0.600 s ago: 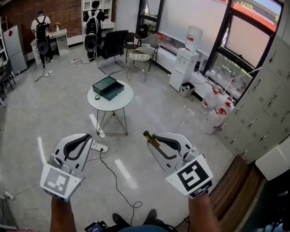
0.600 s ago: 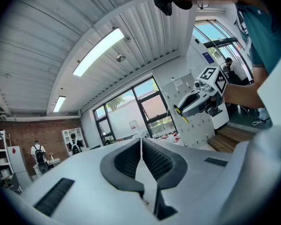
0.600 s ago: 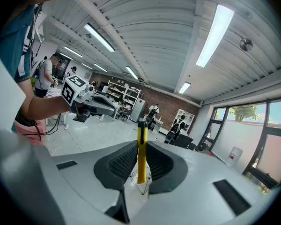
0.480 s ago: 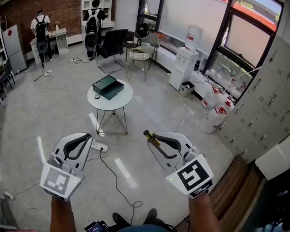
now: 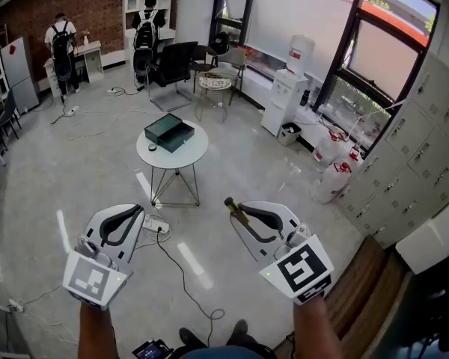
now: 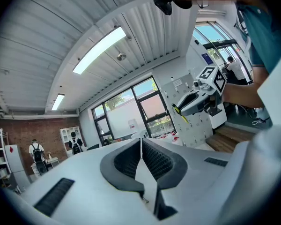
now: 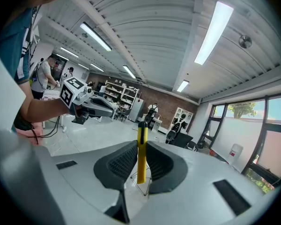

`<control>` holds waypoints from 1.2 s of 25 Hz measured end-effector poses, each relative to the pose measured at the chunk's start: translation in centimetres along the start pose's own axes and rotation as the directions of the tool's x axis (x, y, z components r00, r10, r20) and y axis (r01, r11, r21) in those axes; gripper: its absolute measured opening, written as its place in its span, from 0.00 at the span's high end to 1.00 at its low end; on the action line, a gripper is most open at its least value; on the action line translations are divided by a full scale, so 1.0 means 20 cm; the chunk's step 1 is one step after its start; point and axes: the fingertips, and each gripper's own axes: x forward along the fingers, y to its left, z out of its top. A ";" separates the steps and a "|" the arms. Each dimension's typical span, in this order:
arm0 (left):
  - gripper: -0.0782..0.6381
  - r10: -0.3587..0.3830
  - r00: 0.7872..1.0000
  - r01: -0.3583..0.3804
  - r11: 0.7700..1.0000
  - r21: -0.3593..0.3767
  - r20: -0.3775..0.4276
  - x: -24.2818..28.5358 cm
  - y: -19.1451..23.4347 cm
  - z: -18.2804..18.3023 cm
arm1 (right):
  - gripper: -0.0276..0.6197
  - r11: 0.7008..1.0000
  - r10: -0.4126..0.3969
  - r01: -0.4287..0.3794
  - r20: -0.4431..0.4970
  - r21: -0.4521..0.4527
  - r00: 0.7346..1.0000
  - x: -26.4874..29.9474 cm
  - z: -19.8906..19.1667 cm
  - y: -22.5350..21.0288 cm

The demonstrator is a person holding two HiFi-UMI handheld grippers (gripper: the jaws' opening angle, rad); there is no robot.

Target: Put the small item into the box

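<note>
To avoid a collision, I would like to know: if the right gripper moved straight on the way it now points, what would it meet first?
Probably the round table, whose legs show between the right gripper's jaws, shut on the yellow item. The way to it looks free, though depth is unclear.

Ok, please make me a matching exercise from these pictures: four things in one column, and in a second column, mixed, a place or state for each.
Things:
1. left gripper
2. right gripper
3. green box
4. water dispenser

Places or states:
A. stands by the window
B. shut on the yellow item
C. lies on the round table
D. shut, with nothing between the jaws

Pairs: 1-D, 2-B, 3-C, 4-A
</note>
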 end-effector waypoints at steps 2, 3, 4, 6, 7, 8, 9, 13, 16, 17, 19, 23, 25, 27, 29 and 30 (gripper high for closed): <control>0.85 -0.004 1.000 0.004 1.000 0.002 0.006 -0.03 0.06 -0.01 | 0.83 1.000 -0.004 0.004 0.001 0.003 1.000 0.04 0.04 0.03; 0.85 -0.005 1.000 0.005 1.000 0.001 0.009 -0.05 0.09 -0.01 | 0.83 1.000 -0.004 0.004 0.001 -0.003 1.000 0.07 0.07 0.05; 0.85 -0.007 1.000 0.007 1.000 -0.001 0.012 -0.07 0.11 -0.01 | 0.83 1.000 -0.004 0.004 0.000 -0.013 1.000 0.09 0.09 0.06; 0.85 -0.010 1.000 0.010 1.000 0.002 0.014 -0.09 0.15 -0.02 | 0.83 1.000 -0.002 0.002 -0.002 -0.021 1.000 0.13 0.12 0.08; 0.85 -0.012 1.000 0.011 1.000 0.005 0.015 -0.09 0.16 -0.03 | 0.83 1.000 -0.001 0.001 -0.005 -0.018 1.000 0.15 0.13 0.09; 0.85 -0.011 1.000 0.011 1.000 0.005 0.016 -0.09 0.17 -0.04 | 0.83 1.000 0.002 -0.002 -0.007 -0.018 1.000 0.17 0.14 0.09; 0.85 -0.008 1.000 0.008 1.000 0.000 0.016 -0.09 0.19 -0.06 | 0.83 1.000 0.007 -0.008 -0.008 -0.020 1.000 0.20 0.14 0.09; 0.85 0.028 1.000 -0.028 0.999 -0.022 -0.004 -0.06 0.29 -0.16 | 0.83 0.999 0.038 -0.037 0.004 -0.033 0.999 0.35 0.13 0.07; 0.85 0.060 0.998 -0.061 0.998 -0.014 -0.018 0.00 0.36 -0.20 | 0.83 0.997 0.075 -0.074 0.019 -0.037 0.997 0.46 0.11 0.00; 0.85 0.071 0.997 -0.071 0.997 -0.012 -0.024 0.03 0.37 -0.21 | 0.83 0.995 0.090 -0.089 0.025 -0.038 0.996 0.49 0.11 -0.03; 0.85 0.096 0.994 -0.096 0.995 -0.015 -0.044 0.09 0.39 -0.21 | 0.83 0.992 0.120 -0.118 0.041 -0.040 0.992 0.55 0.11 -0.10; 0.85 0.149 0.986 -0.150 0.988 -0.016 -0.077 0.23 0.51 -0.21 | 0.83 0.984 0.174 -0.170 0.070 -0.054 0.982 0.71 0.13 -0.25; 0.85 0.171 0.981 -0.173 0.985 -0.016 -0.087 0.31 0.55 -0.23 | 0.83 0.979 0.198 -0.193 0.078 -0.063 0.977 0.77 0.11 -0.33; 0.85 0.189 0.977 -0.191 0.982 -0.014 -0.097 0.40 0.56 -0.25 | 0.83 0.974 0.219 -0.214 0.085 -0.069 0.972 0.84 0.09 -0.41; 0.85 0.205 0.973 -0.207 0.978 -0.011 -0.108 0.49 0.58 -0.26 | 0.83 0.970 0.239 -0.233 0.093 -0.072 0.967 0.89 0.06 -0.49; 0.85 0.214 0.970 -0.216 0.976 -0.009 -0.114 0.53 0.58 -0.27 | 0.83 0.967 0.249 -0.242 0.097 -0.073 0.964 0.91 0.04 -0.53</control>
